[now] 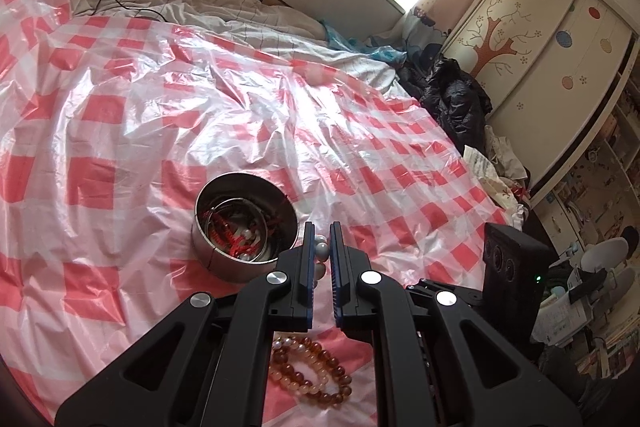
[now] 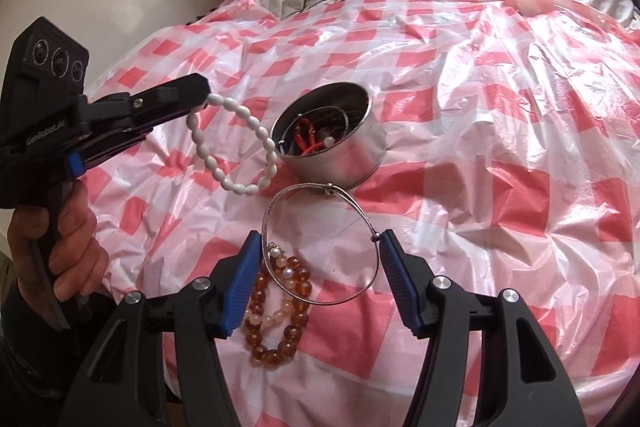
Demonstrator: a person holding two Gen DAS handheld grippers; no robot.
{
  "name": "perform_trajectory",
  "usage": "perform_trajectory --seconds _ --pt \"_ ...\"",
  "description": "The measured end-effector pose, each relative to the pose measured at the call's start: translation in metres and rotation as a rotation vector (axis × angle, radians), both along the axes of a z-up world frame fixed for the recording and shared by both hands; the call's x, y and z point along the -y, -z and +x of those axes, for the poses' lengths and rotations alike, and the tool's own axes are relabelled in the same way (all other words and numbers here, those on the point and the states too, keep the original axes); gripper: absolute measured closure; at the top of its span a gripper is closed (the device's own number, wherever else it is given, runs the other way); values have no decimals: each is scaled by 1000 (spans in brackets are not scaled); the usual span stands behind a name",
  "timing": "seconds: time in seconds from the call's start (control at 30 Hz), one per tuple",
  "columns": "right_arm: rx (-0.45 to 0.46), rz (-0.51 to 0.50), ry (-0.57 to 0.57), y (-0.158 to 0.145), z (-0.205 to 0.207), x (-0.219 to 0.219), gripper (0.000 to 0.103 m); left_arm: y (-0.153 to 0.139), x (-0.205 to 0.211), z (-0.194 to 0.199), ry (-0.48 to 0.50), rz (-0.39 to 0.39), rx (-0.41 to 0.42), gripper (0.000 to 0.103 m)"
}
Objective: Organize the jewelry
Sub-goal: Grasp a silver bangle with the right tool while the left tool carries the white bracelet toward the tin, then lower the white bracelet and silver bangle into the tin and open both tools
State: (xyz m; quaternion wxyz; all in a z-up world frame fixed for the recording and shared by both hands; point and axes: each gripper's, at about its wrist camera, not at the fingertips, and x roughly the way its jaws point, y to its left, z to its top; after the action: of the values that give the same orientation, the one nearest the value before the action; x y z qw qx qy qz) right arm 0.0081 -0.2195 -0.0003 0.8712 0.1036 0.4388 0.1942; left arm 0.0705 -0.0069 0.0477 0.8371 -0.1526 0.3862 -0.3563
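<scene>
Meanwhile, we held a piece of jewelry in each gripper beside the steel tin [image 2: 362, 163].
Our left gripper [image 2: 202, 93] pinched the white bead bracelet [image 2: 240, 151] tight; our right gripper [image 2: 318, 267], spread wide, clasped the silver bangle [image 2: 320, 245] above the amber beads [image 2: 276, 311] near the checkered sheet's [image 2: 480, 107] front edge. Best centre each over the tin before letting go.

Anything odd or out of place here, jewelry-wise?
Nothing spilled or broken. The amber bead bracelet lies on the checked sheet, outside the metal tin. The left gripper holds the white bead bracelet; the right gripper spans the silver bangle.
</scene>
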Motion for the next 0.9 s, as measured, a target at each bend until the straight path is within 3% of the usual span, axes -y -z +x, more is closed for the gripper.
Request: perform_trajectory --seconds 0.23,0.6,0.67,0.8,0.9 --pt "-12 16 62 4 6 15 44 -1 7 11 -14 -33 0 97" --pt "-10 28 53 4 9 12 44 10 16 42 -70 -129 -19 96" --pt "-9 26 54 4 10 12 44 21 23 52 -115 -75 -40 96" --pt "-6 24 63 3 14 13 44 47 36 64 -200 155 -99 96" --pt "-2 28 72 1 19 14 44 47 28 66 -227 169 -94 89"
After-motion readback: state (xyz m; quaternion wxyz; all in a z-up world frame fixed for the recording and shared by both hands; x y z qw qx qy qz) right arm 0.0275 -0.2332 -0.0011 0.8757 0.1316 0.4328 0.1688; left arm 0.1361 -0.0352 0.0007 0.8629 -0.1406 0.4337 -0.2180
